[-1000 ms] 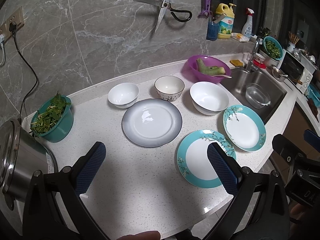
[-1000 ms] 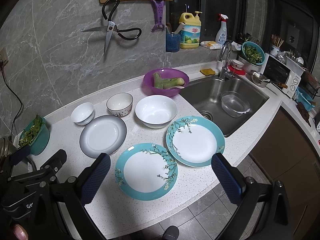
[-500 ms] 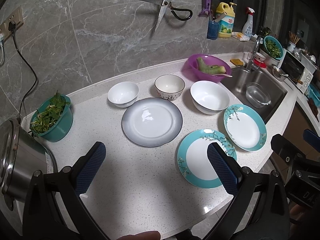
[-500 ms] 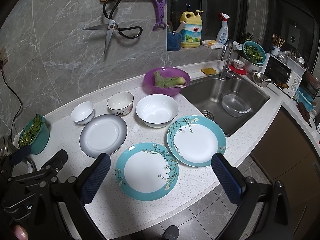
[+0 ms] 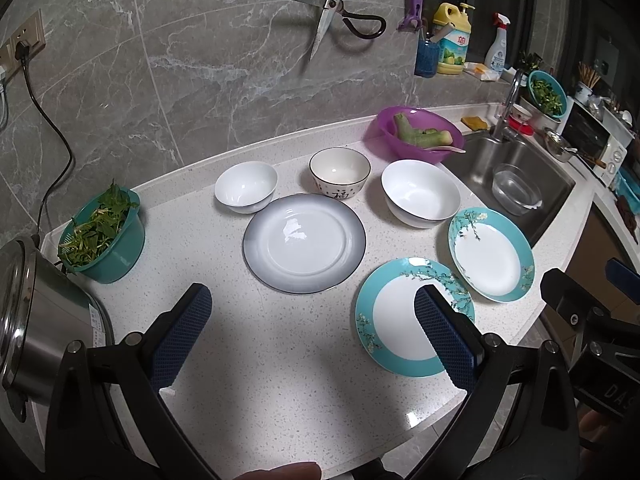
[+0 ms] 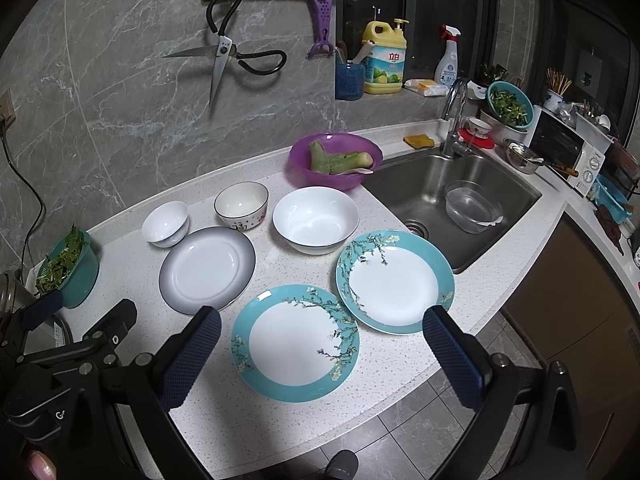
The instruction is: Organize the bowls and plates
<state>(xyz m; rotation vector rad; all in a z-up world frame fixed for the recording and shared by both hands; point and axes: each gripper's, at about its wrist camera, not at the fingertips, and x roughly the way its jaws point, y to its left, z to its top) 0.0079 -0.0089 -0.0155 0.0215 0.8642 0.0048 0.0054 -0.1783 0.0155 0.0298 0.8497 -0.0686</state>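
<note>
A: Going left to right, left wrist view; teal colander of greens [image 5: 102, 236] at 9 o'clock by the steel pot [image 5: 36, 320], not task stuff; then small white bowl [image 5: 246, 187], patterned bowl [image 5: 340, 174] at 12, big white bowl [image 5: 420, 193] at 1 o'clock; all three in a row along the back, apart from each other.

B: Plates?

A: Grey-rimmed plate [image 5: 304, 243] dead centre, just in front of the first two bowls; nearer teal blossom plate [image 5: 404, 312] at 4 o'clock, partly behind a finger pad; second teal blossom plate [image 5: 491, 255] at 3, just beside it near the sink [image 5: 520, 176]; can't tell if the two rims touch.

B: Grippers?

A: Left gripper [image 5: 310, 334] jaws wide, empty, hanging over bare counter [image 5: 280, 380] at 6 o'clock; right gripper [image 6: 322, 354] also wide, empty, nearer teal plate sitting between its pads in view but not gripped; neither touches any dish.

B: So which step?

A: Looks like the very start; nothing stacked, everything lying single and flat; I'd call it the approach before the first pick.

B: Next move needs?

A: My guess: stack like with like; teal pair is the obvious first pair for the right gripper; plates lie flat, so a jaw has to get under a rim edge, pinch the lip, lift level; glazed, likely slippery; second teal plate is close to the sink edge, so watch sliding it that way; bowls could nest small into large after.
</note>
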